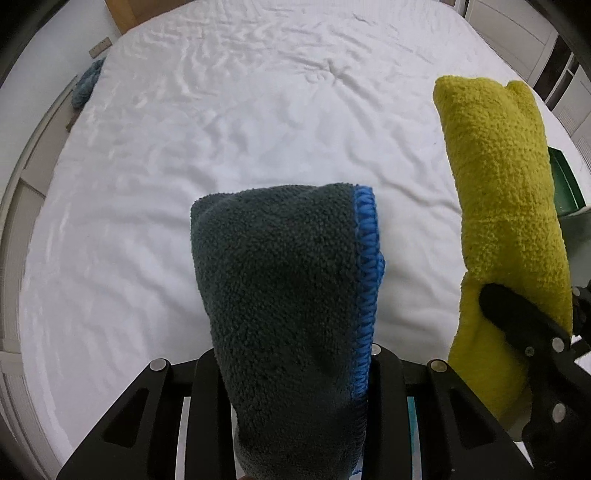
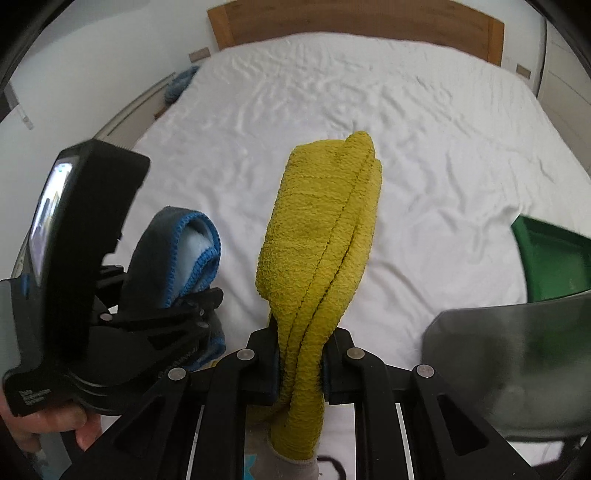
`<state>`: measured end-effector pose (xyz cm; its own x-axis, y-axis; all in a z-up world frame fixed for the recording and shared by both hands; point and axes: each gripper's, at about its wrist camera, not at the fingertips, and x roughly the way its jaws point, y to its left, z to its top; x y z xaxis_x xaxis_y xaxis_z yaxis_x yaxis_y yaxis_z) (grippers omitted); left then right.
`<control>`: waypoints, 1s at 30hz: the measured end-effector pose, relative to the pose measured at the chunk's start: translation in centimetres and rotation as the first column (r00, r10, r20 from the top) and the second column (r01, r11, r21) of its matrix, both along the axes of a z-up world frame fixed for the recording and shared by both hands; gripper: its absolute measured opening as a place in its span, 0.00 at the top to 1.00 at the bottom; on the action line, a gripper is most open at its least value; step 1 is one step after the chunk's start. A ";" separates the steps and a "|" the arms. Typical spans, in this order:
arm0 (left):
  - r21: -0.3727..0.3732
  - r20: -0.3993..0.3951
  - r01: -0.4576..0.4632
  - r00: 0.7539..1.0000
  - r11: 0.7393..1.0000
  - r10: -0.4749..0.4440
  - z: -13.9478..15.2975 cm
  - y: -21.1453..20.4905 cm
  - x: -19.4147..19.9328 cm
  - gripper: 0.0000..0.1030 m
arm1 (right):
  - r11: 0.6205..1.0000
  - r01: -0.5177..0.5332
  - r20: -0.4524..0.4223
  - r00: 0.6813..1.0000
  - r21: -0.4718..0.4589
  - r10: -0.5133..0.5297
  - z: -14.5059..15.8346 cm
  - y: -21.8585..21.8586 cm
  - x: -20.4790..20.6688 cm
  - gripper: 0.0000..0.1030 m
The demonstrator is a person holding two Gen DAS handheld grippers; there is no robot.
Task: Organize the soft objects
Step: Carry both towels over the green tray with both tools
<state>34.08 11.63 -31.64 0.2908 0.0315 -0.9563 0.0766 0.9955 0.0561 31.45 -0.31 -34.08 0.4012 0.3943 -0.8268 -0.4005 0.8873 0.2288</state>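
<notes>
My left gripper (image 1: 291, 373) is shut on a folded dark grey cloth with a blue stitched edge (image 1: 280, 295) and holds it above the white bed (image 1: 221, 129). The left gripper (image 2: 207, 299) and its cloth (image 2: 177, 254) also show at the left of the right wrist view. My right gripper (image 2: 299, 360) is shut on a folded yellow-green towel (image 2: 321, 236), which stands up between its fingers. The towel (image 1: 506, 206) and the right gripper (image 1: 517, 314) show at the right of the left wrist view.
A green bin (image 2: 550, 258) sits on the bed at the right, its edge also visible in the left wrist view (image 1: 565, 184). A grey surface (image 2: 517, 369) is near it. A blue cloth (image 2: 181, 83) lies beside the bed's far left. A wooden headboard (image 2: 354, 22) stands at the back.
</notes>
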 end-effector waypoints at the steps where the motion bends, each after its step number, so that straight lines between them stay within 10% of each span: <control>1: 0.004 0.005 -0.003 1.000 1.000 0.003 0.6 -0.1 -0.3 0.74 | 1.000 0.000 0.004 1.000 0.001 0.000 0.5 -0.3 -0.5 0.86; 19: 0.027 -0.036 0.043 0.998 0.999 -0.042 6.0 -0.7 -13.6 0.74 | 0.996 -0.074 -0.032 0.997 -0.059 0.072 7.5 -5.4 -15.0 0.86; 30: -0.028 -0.150 0.243 0.958 0.970 -0.245 5.3 -5.6 -20.9 0.74 | 0.983 -0.062 -0.194 0.981 -0.171 0.028 8.6 -12.0 -25.6 0.86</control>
